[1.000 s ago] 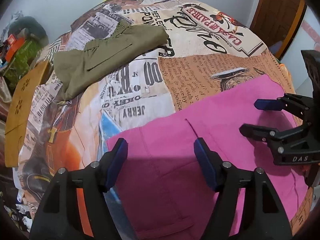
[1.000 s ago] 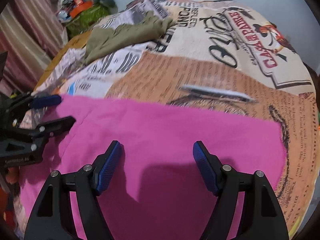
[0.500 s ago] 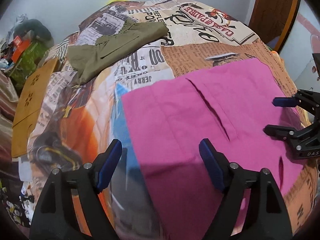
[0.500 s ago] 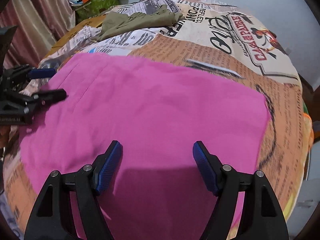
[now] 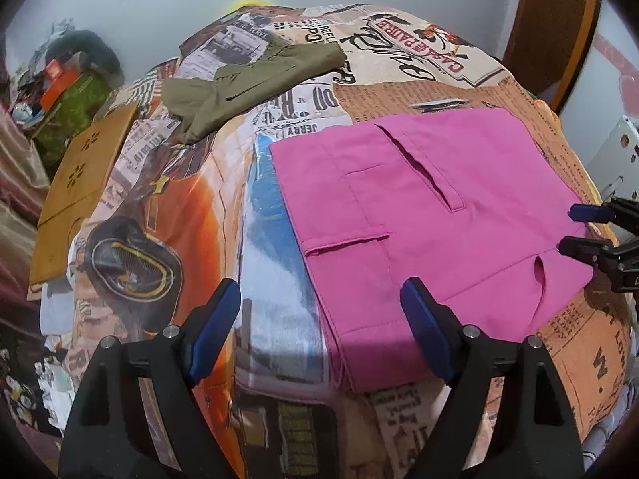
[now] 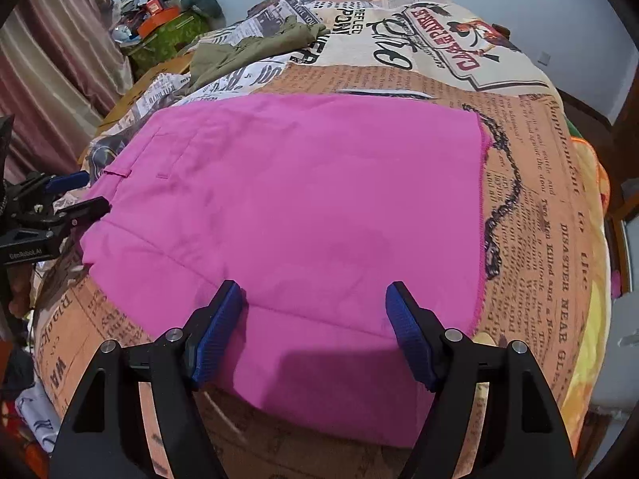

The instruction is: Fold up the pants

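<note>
Both wrist cameras look steeply down from close above; left view faces the pink pants' [image 5: 431, 207] pocketed end, right their hem, sharing the middle.

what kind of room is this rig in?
Most likely a home bedroom: pink pants lie on a bed with a newspaper-print bedspread, a wooden door beside it, a curtain and a clutter pile in the far corner.

The pink pants [image 6: 303, 207] are matt woven cloth, the printed bedspread [image 5: 223, 215] looks a smoother, faintly shiny fabric, and the olive garment [image 5: 255, 80] seems matt cotton.
</note>
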`<state>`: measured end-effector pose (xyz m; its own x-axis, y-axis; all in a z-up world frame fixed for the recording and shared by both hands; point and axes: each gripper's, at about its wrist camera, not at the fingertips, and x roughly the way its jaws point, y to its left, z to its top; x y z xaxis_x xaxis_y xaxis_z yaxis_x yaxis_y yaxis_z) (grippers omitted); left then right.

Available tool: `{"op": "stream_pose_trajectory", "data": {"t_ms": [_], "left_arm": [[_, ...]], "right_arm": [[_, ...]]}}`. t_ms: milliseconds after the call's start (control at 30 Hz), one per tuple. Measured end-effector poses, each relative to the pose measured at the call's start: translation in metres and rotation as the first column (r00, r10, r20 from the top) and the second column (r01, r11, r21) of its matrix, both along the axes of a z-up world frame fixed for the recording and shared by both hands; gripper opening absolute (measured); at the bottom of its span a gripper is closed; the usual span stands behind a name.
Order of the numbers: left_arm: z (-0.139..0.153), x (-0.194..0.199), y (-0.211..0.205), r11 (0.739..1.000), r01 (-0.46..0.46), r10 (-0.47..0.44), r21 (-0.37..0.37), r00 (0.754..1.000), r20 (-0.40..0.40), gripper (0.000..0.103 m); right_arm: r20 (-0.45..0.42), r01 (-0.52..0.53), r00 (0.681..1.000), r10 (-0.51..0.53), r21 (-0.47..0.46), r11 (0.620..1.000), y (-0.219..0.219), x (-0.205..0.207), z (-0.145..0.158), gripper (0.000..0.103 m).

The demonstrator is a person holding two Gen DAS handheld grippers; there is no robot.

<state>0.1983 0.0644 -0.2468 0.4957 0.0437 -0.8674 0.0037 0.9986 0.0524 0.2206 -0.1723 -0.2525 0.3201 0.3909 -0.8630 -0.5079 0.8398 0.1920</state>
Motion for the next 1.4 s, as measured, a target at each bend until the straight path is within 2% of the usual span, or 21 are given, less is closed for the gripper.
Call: {"op": "stream_pose_trajectory", "data": {"t_ms": [167,367,500,633,733,867,1133,1267,1300,1367,1400], "left_arm": [[0.013,-0.008,0.006,0.999,-0.039,0.04,-0.007,0.999,0.013,0.083],[0.021,-0.027,0.005,0.996,-0.058,0.058,-0.061,0.998,-0.002,0.083],[0.019,-0.037,0.002,0.986,-0.072,0.067,-0.153,0.997,-0.035,0.083],[0.01,-0.043,-0.004,0.966,-0.077,0.058,-0.247,0.995,-0.083,0.083],[0.001,-0.045,-0.011,0.957,-0.083,0.053,-0.279,0.992,-0.115,0.083],[-0.004,-0.044,-0.014,0.944,-0.103,0.069,-0.314,0.991,-0.117,0.084],[-0.006,-0.028,-0.009,0.883,-0.142,0.1,-0.448,0.988,-0.116,0.089],[-0.006,-0.02,0.0,0.84,-0.187,0.137,-0.51,0.981,-0.135,0.089],[-0.005,-0.018,0.004,0.822,-0.202,0.151,-0.532,0.979,-0.139,0.088],[-0.005,-0.016,0.009,0.799,-0.234,0.181,-0.555,0.972,-0.15,0.072],[-0.006,-0.014,0.011,0.797,-0.252,0.198,-0.548,0.968,-0.157,0.066]], "right_arm": [[0.016,0.026,1.0,-0.026,-0.01,1.0,-0.002,-0.004,0.007,0.072],[0.074,0.03,0.997,-0.036,0.082,0.996,0.002,-0.017,0.028,0.072],[0.113,0.006,0.993,-0.02,0.124,0.992,0.013,-0.026,0.035,0.072],[0.08,0.0,0.997,-0.008,0.104,0.995,0.023,-0.023,0.02,0.072],[0.03,0.007,0.999,-0.009,0.085,0.996,0.024,-0.019,0.004,0.072],[0.031,-0.004,1.0,0.001,0.088,0.996,0.02,-0.022,0.001,0.072],[0.043,-0.017,0.999,0.013,0.079,0.997,0.021,-0.025,0.0,0.072],[0.042,-0.02,0.999,0.017,0.079,0.997,0.021,-0.025,-0.001,0.072],[0.042,-0.02,0.999,0.017,0.081,0.997,0.02,-0.025,-0.001,0.072],[0.039,-0.02,0.999,0.017,0.084,0.996,0.02,-0.025,-0.001,0.072],[0.037,-0.021,0.999,0.017,0.087,0.996,0.02,-0.025,-0.001,0.072]]}}
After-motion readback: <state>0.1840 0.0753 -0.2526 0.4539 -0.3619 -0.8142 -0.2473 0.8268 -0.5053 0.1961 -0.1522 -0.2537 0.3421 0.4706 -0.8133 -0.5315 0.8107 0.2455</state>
